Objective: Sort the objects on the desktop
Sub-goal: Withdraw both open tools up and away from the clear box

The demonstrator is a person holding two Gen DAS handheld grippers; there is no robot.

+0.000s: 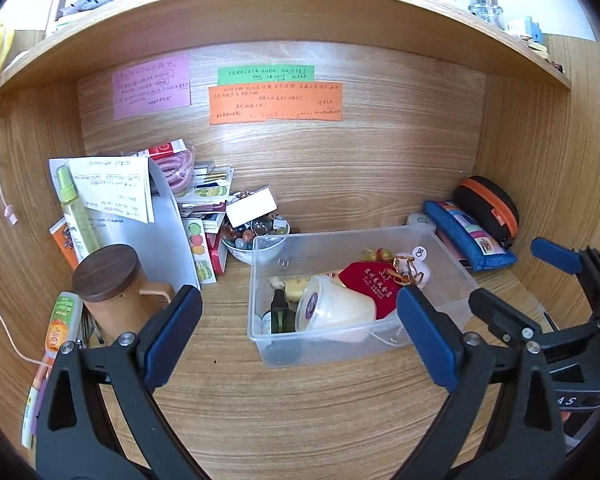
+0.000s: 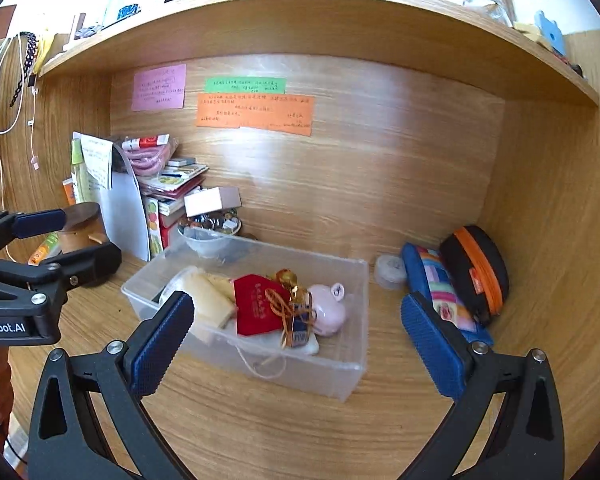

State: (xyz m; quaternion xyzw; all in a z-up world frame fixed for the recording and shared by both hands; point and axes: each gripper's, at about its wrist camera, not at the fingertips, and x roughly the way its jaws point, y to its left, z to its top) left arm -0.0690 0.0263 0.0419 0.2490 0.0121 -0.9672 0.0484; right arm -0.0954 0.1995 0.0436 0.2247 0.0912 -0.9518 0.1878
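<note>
A clear plastic bin (image 1: 440,268) (image 2: 340,368) sits mid-desk. It holds a red pouch (image 1: 370,286) (image 2: 258,308), a cream lidded cup (image 1: 336,308) (image 2: 208,296), a dark dropper bottle (image 1: 280,312), a pink pig-shaped item (image 2: 328,310) and a gold-ribboned item (image 2: 296,312). My left gripper (image 1: 300,336) is open and empty, just in front of the bin. My right gripper (image 2: 296,344) is open and empty, hovering over the bin's near side; it also shows in the left wrist view (image 1: 540,276).
A blue pencil case (image 1: 468,236) (image 2: 440,292) and a black-orange pouch (image 1: 488,208) (image 2: 476,268) lie at the right wall. A bowl of beads (image 1: 252,240), stacked books and papers (image 1: 120,200), a brown lidded mug (image 1: 112,288) and a spray bottle (image 1: 74,208) crowd the left. A tape roll (image 2: 390,270) lies behind the bin.
</note>
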